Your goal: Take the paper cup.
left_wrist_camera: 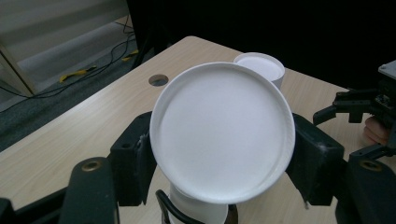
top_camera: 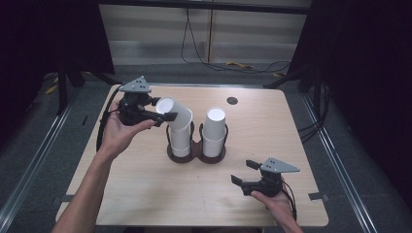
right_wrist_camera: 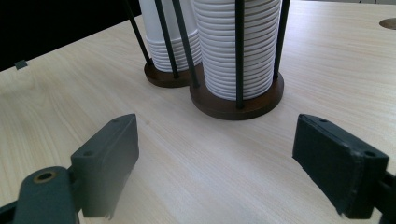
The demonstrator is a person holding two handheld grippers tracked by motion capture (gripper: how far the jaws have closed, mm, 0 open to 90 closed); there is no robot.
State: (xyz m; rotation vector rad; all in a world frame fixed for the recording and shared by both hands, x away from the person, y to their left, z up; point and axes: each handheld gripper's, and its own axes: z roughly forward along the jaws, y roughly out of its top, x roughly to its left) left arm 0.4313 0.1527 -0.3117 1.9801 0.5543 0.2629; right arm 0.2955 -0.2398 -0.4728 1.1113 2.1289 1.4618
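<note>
High view: left gripper [top_camera: 163, 116] clamping a white paper cup [top_camera: 173, 111], tilted, sitting at top of the left stack [top_camera: 180, 141] in a dark two-post cup holder [top_camera: 196, 153] at mid table [top_camera: 145, 194]. Right stack [top_camera: 214, 131] standing upright just beside it, w/ black wire posts rising along both stacks. Round cable hole [top_camera: 232, 100] lying behind the holder, well apart. Right gripper [top_camera: 243, 172] resting near the table's front right, jaws spread wide, holding nothing, apart from the holder.

Left gripper view: pads pressing both sides of the cup [left_wrist_camera: 222, 137], its flat underside facing the camera & blocking most of the stack beneath; right stack's top [left_wrist_camera: 261, 67] peeking out behind.

Right gripper view: holder's base [right_wrist_camera: 236, 102] & ribbed cup rims [right_wrist_camera: 229, 51] standing straight ahead of the open jaws, posts crossing in front of the cups.
</note>
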